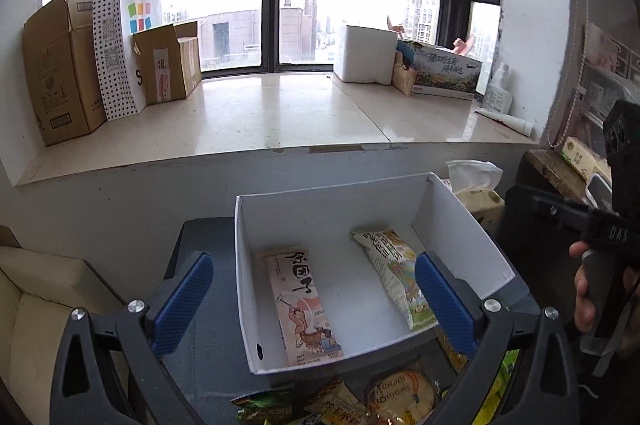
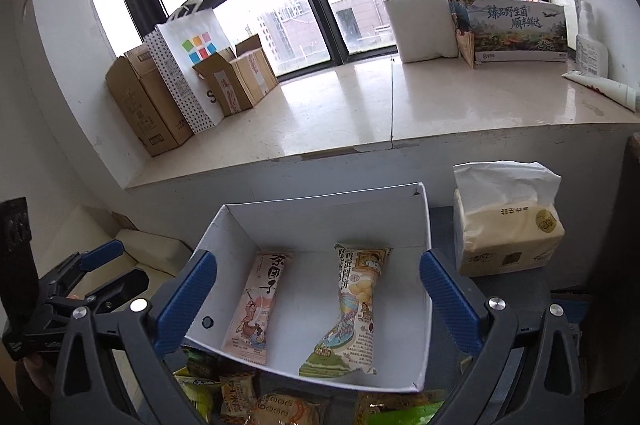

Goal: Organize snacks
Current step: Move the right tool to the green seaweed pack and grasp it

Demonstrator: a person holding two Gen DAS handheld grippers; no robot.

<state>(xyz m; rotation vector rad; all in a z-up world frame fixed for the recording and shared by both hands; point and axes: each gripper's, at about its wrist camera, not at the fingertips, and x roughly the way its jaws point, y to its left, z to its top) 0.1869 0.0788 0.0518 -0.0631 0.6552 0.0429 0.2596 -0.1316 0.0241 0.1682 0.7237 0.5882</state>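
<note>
We note both the left gripper (image 1: 314,305) and right gripper (image 2: 318,299) gaping wide, empty, above the white box (image 2: 320,221). 2 snack packs (image 2: 256,305) lie inside it; loose snacks (image 2: 280,401) sit just before it. Risk: a low reach clips the box's near wall, shoving it.

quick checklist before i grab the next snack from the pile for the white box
1. Left gripper open, nothing between the fingers: ok.
2. Right gripper open, nothing between the fingers: ok.
3. White box has free floor: ok, bare space shows between the pink packet and the yellow-green packet and beside them.
4. Both packets lie flat inside the box, apart from each other: ok.
5. Loose snack pile in view at the near edge: ok, but cut off by the frame, so how many remain: cannot tell.
6. Tissue pack stands outside the box, clear of the path: ok.
</note>
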